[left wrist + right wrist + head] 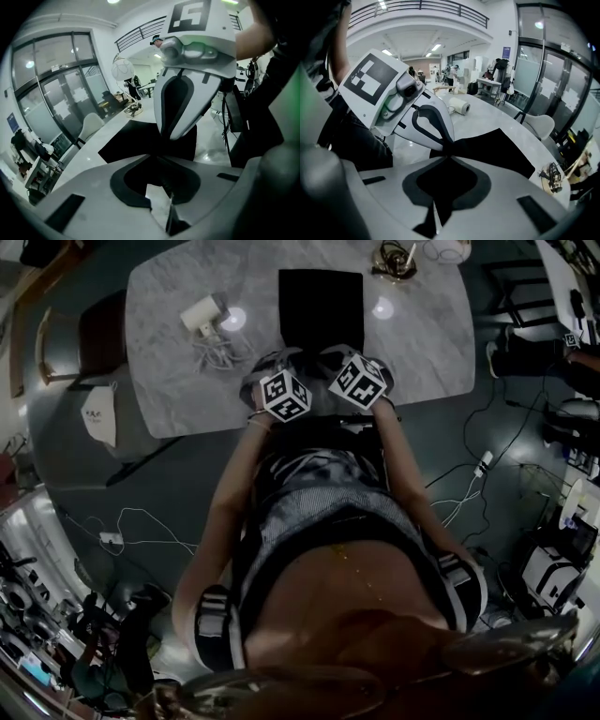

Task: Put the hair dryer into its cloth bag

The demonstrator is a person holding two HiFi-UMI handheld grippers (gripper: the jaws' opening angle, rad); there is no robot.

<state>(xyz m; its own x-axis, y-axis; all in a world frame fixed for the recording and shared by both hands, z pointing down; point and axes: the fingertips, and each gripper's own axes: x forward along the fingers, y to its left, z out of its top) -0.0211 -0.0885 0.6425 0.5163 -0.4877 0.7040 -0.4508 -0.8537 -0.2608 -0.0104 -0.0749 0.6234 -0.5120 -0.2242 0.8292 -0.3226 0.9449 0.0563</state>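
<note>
The left gripper point(160, 157) and right gripper point(446, 153) each pinch the near edge of the black cloth bag point(321, 298), jaws closed on it. The white hair dryer point(204, 315) lies to its left, apart, on the marble table point(422, 343).

The cloth bag point(321, 304) is plain black. The table point(169, 381) is white, veined with grey marbling. The hair dryer point(202, 313) is white. The left tool point(157, 157) and right tool point(447, 157) are pale grey with black pads, and each carries a cube of black-and-white squares. The floor point(169, 484) is dark grey.
</note>
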